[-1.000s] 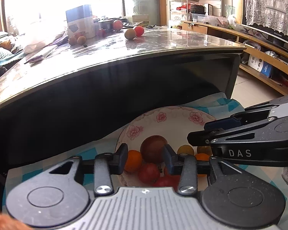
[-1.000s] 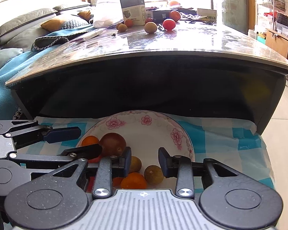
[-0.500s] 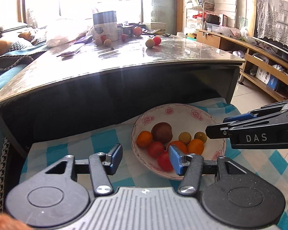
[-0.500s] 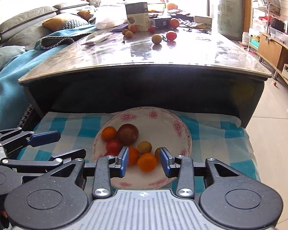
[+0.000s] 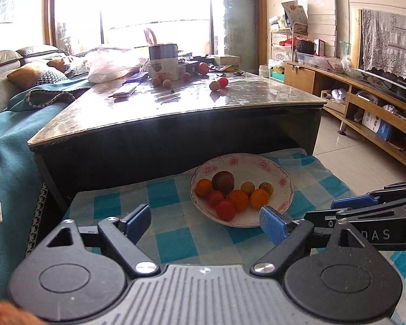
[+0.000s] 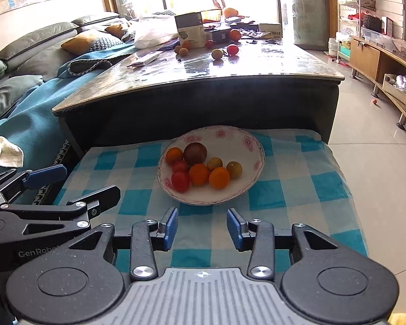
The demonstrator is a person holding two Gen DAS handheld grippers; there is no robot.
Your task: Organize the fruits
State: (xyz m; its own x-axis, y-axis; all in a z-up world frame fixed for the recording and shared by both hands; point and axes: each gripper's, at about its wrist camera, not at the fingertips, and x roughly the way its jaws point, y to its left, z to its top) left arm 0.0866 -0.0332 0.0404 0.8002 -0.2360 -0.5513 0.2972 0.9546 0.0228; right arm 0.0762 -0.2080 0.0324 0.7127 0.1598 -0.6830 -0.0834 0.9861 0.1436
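Note:
A white plate with pink flowers [image 5: 280, 172] [image 6: 253, 140] lies on a blue-checked cloth [image 5: 165, 192] [image 6: 289, 189]. It holds several small fruits: a brown round one [image 5: 223, 182] [image 6: 195, 153], oranges [image 6: 219, 178] and red ones [image 6: 180, 181]. My left gripper [image 5: 205, 223] is open, held back from the plate's near-left rim with nothing between its fingers. My right gripper [image 6: 202, 226] is open too, empty, just short of the plate's near rim. More loose fruits [image 5: 219, 84] [image 6: 224, 51] lie far off on the glossy table.
A dark coffee table [image 5: 176, 113] [image 6: 197, 81] rises right behind the plate, carrying a carton [image 5: 163, 61], a plastic bag [image 5: 113, 65] and clutter. A sofa with a teal blanket [image 6: 27, 124] is on the left. Wooden shelving [image 5: 379, 108] lines the right; tiled floor [image 6: 370, 130] lies beside the cloth.
Both grippers have pulled back and up from over the plate, so the whole plate and cloth show now. The left gripper's fingers have spread wider. All the fruit stays on the plate.

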